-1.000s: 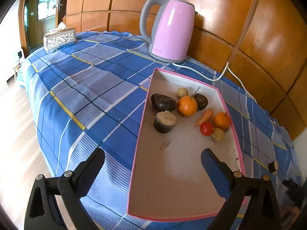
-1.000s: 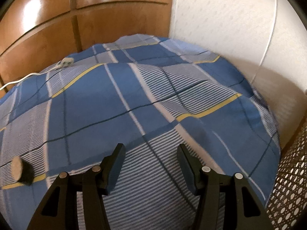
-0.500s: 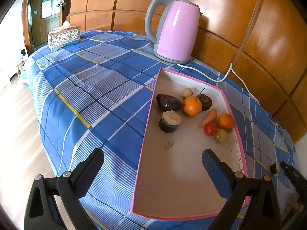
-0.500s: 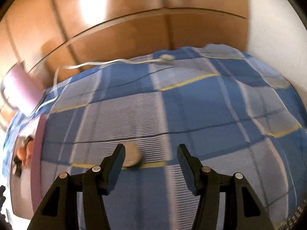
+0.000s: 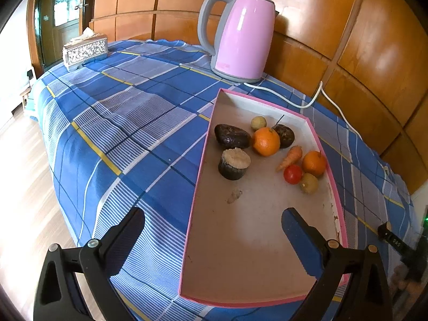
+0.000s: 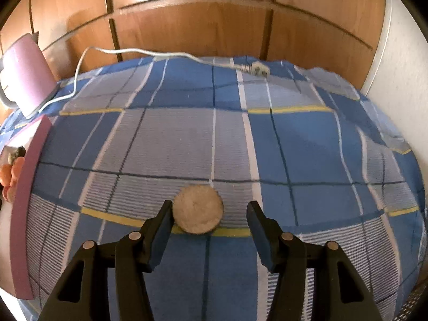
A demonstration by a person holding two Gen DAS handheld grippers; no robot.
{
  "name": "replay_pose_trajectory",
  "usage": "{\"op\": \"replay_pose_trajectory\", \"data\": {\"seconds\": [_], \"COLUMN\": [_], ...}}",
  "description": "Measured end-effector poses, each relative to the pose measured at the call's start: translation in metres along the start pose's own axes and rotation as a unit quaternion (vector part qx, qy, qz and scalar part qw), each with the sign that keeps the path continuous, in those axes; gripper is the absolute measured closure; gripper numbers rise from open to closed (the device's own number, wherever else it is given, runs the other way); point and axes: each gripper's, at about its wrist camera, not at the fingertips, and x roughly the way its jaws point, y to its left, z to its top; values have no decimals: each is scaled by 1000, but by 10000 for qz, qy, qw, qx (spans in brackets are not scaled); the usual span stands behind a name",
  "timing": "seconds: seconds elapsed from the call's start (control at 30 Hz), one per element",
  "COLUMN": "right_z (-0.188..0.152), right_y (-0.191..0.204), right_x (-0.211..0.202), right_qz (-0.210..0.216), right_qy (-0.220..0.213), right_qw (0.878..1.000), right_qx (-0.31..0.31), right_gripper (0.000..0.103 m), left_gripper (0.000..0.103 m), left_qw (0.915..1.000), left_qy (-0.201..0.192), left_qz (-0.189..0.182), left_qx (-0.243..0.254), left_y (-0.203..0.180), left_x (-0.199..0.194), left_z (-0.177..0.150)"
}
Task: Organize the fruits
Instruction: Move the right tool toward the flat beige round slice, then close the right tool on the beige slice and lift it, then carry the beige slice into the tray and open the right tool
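Note:
A pink-rimmed tray point(image 5: 267, 254) lies on the blue checked cloth. It holds two oranges point(image 5: 266, 141), a carrot point(image 5: 290, 157), a small tomato point(image 5: 293, 174), dark fruits point(image 5: 232, 136) and a cut dark half fruit point(image 5: 234, 163). My left gripper point(image 5: 214, 235) is open and empty, hovering over the tray's near end. In the right wrist view another cut half fruit point(image 6: 197, 209), pale face up, lies on the cloth outside the tray. My right gripper point(image 6: 208, 214) is open around it, the left finger point(image 6: 160, 224) close to it.
A pink kettle point(image 5: 240, 37) stands behind the tray, its white cord and plug point(image 6: 256, 69) trailing along the wooden wall. A silver tissue box point(image 5: 85, 51) sits at the far left corner. The tray's edge point(image 6: 24, 200) shows left of the right gripper.
The right gripper has swung left and come up to the half fruit, which now lies between its open fingers. The left gripper has drifted slightly and stays open.

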Motion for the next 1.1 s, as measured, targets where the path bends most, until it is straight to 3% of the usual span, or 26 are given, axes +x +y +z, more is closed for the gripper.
{"op": "replay_pose_trajectory", "data": {"seconds": [0.03, 0.07, 0.17, 0.57, 0.9, 1.1], "right_z": [-2, -4, -6, -7, -7, -3], "right_y": [-1, 1, 11, 4, 22, 67], "right_x": [0, -1, -1, -3, -34, -60], "right_qz": [154, 220, 14, 218, 959, 1559], "right_qy": [-16, -60, -153, -157, -347, -453], "right_qw": [9999, 9997, 9995, 9995, 9942, 9824], "right_qx": [33, 1, -277, -144, -328, -923], "right_gripper": [66, 68, 68, 68, 68, 68], "left_gripper": [0, 0, 0, 0, 0, 0], "left_qw": [10000, 10000, 10000, 10000, 9999, 9997], "left_qy": [3, 13, 10, 20, -33, -137], "left_qz": [-1, -6, 13, -13, -4, 100], "left_qx": [-7, -13, 4, -28, -115, -202], "left_y": [0, 0, -1, 2, 6, 14], "left_x": [0, 1, 1, -1, -6, -11], "left_z": [0, 0, -1, -1, 1, 6]}}
